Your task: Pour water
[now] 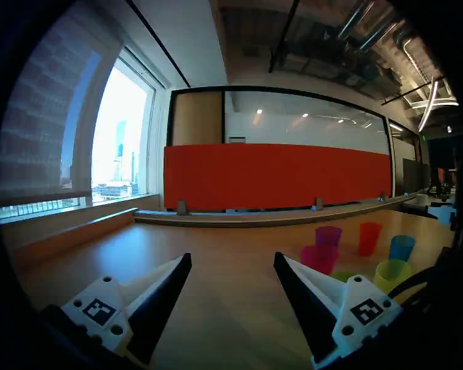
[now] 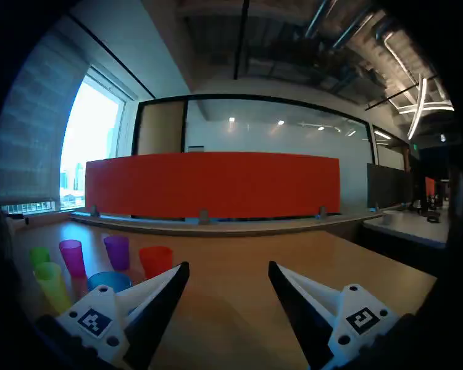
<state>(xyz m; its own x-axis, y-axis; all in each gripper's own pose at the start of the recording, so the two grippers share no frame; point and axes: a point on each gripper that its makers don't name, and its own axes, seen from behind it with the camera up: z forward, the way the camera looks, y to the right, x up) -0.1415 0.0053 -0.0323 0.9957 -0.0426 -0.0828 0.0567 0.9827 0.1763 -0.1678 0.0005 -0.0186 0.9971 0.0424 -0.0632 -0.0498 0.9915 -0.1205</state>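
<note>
Wide open and holding nothing, the left tongs and right tongs hang over the wooden desk. In the left gripper view a purple cup, red cup, blue cup, pink cup and yellow cup stand grouped on the desk to the right, upright. In the right gripper view the group stands to the left. A red partition lines the far edge.
</note>
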